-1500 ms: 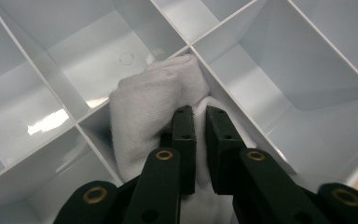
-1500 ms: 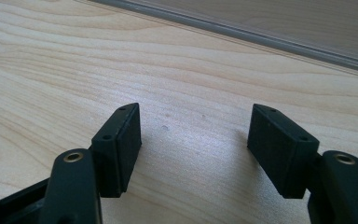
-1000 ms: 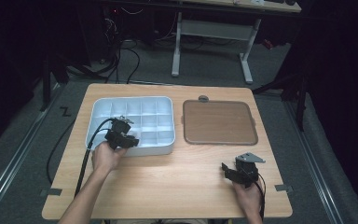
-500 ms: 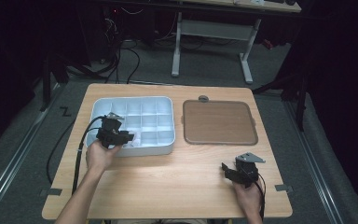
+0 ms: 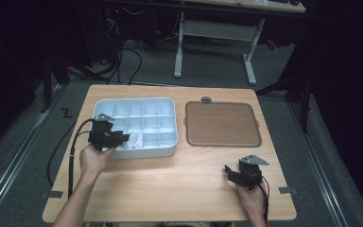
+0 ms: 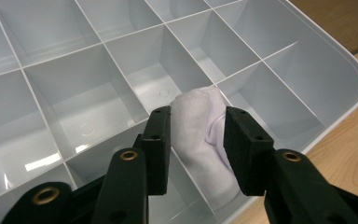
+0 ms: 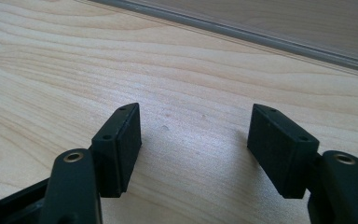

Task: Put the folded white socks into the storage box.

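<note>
Cloth, white and rolled into a soft bundle (image 6: 200, 135), lies in a near-edge compartment of the grey divided tray (image 6: 335, 70), draped over one of the thin dividers. Its long axis runs straight away from me, along the line of my left gripper (image 6: 196, 140), so the bundle sits lengthwise between my two jaws. Those jaws have just been opening: the left pad stands right at the cloth's side, the right pad has a sliver of shadow before it, and I judge that neither presses on it, so the cloth rests in the tray on its own. From above, my left gripper (image 5: 123, 138) hangs over the tray's near left part, with the bundle (image 5: 133, 140) just ahead of its tips. My right gripper (image 5: 230, 172) waits well apart on the bare wooden table (image 5: 170, 189), jaws wide and empty. The left is plainly nearer; backing out along the cloth's axis looks safest, without snagging a fold.
</note>
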{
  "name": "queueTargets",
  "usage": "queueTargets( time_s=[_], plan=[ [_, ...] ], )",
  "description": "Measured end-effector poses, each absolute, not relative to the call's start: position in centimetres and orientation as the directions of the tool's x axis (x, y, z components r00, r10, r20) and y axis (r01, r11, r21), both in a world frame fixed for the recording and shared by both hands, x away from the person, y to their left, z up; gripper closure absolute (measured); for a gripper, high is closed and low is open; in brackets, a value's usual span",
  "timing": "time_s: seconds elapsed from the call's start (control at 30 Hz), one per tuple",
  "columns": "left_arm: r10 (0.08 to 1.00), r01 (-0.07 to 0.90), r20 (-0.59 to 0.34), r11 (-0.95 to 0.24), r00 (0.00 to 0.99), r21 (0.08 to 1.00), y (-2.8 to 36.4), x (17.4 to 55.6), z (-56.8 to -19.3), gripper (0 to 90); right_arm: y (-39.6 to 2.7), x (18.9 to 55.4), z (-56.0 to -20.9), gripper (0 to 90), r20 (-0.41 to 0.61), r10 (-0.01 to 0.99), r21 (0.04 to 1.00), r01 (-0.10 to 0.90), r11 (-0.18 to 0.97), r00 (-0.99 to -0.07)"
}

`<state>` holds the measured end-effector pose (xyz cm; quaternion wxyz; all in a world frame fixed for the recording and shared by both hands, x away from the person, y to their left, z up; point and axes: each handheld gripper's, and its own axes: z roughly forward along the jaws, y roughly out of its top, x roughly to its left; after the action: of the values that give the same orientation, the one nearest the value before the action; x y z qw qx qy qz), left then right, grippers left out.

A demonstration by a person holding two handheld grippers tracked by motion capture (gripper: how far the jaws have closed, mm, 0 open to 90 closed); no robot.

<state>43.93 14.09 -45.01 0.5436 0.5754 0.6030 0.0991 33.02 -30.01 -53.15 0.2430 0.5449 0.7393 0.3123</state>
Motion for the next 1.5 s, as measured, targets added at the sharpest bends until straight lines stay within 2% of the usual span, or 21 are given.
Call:
queueTargets(
  time_s=[0.3, 0.87, 1.5],
  plan=[
    [0.786, 0.573, -0.567, 0.355, 0.245, 0.739, 15.3, 43.3, -44.6, 60.2, -30.0, 33.0, -53.2, 35.4, -0.02, 0.957, 0.727, 0.654, 0.212, -0.288],
    [0.783, 0.548, -0.559, 0.352, 0.271, 0.759, 16.4, 41.8, -43.5, 57.3, -30.0, 33.0, -53.2, 35.4, -0.02, 0.957, 0.727, 0.654, 0.211, -0.288],
    [0.774, 0.521, -0.579, 0.395, 0.255, 0.757, 18.5, 39.8, -44.0, 55.4, -30.0, 33.0, -53.2, 35.4, -0.019, 0.957, 0.727, 0.654, 0.211, -0.288]
  ],
)
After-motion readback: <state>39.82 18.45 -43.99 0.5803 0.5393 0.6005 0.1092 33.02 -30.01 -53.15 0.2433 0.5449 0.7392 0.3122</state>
